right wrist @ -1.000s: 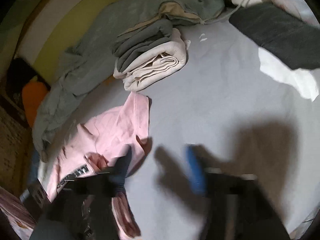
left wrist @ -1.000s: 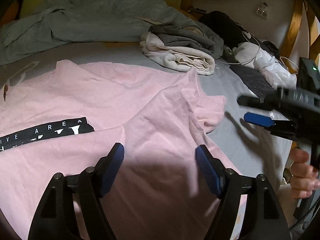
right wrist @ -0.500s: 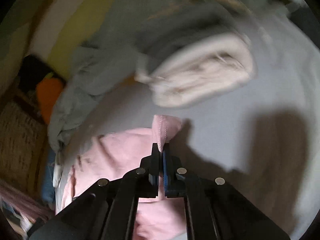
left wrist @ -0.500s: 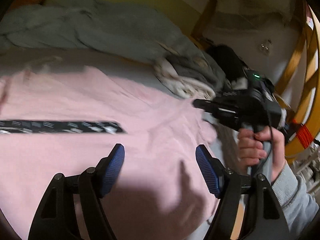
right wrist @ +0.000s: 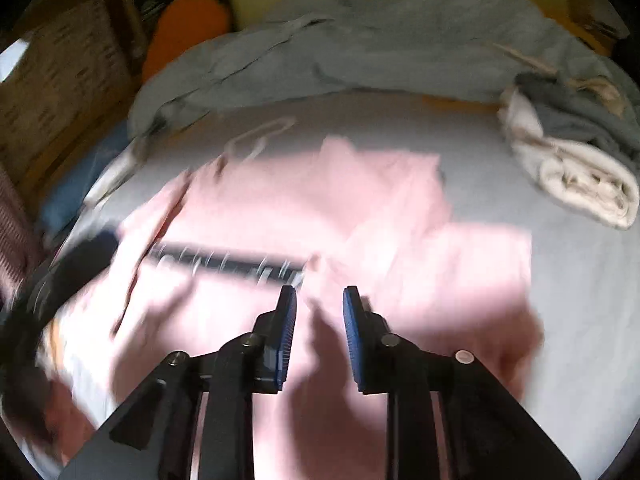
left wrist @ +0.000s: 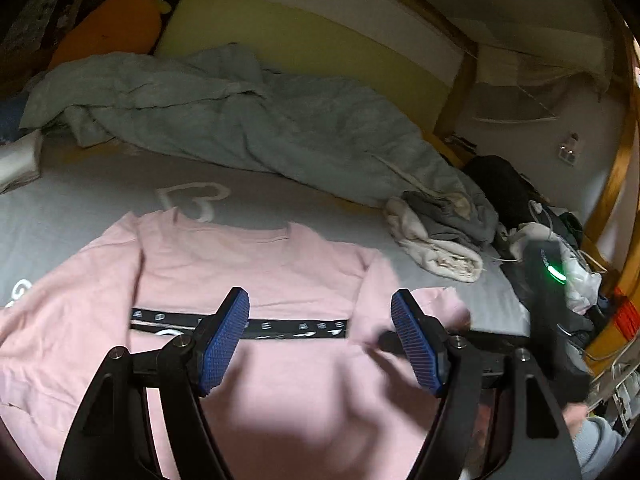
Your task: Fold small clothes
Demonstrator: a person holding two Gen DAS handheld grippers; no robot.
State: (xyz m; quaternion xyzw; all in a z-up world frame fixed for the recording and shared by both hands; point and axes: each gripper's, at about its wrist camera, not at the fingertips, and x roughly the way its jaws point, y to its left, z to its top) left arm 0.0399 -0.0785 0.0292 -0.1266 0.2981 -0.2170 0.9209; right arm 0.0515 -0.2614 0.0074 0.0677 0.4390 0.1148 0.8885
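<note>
A pink T-shirt [left wrist: 280,272] with a black lettered band [left wrist: 296,326] lies face up on the grey bed sheet [left wrist: 100,196]. My left gripper [left wrist: 320,340] hovers open above its chest, with nothing between the blue pads. The shirt's right sleeve [left wrist: 440,306] lies flat at its side. My right gripper [right wrist: 320,330] is over the shirt [right wrist: 360,208] near that sleeve [right wrist: 460,264]. Its jaws are opening, a narrow gap shows between them, and no cloth is in it. In the left wrist view its black body with a green light [left wrist: 554,272] sits at the right edge.
A rumpled grey duvet [left wrist: 248,120] runs along the far side of the bed. A folded cream and grey pile [left wrist: 440,240] lies right of the shirt. Beyond it are a black bag and loose clutter [left wrist: 520,200]. An orange cushion [left wrist: 108,24] and the wooden bed frame [left wrist: 460,76] stand behind.
My right gripper shut on the pink sleeve, swung across with it and has let it go, its jaws parting. My left gripper pulled back and up, still open, so the whole shirt shows.
</note>
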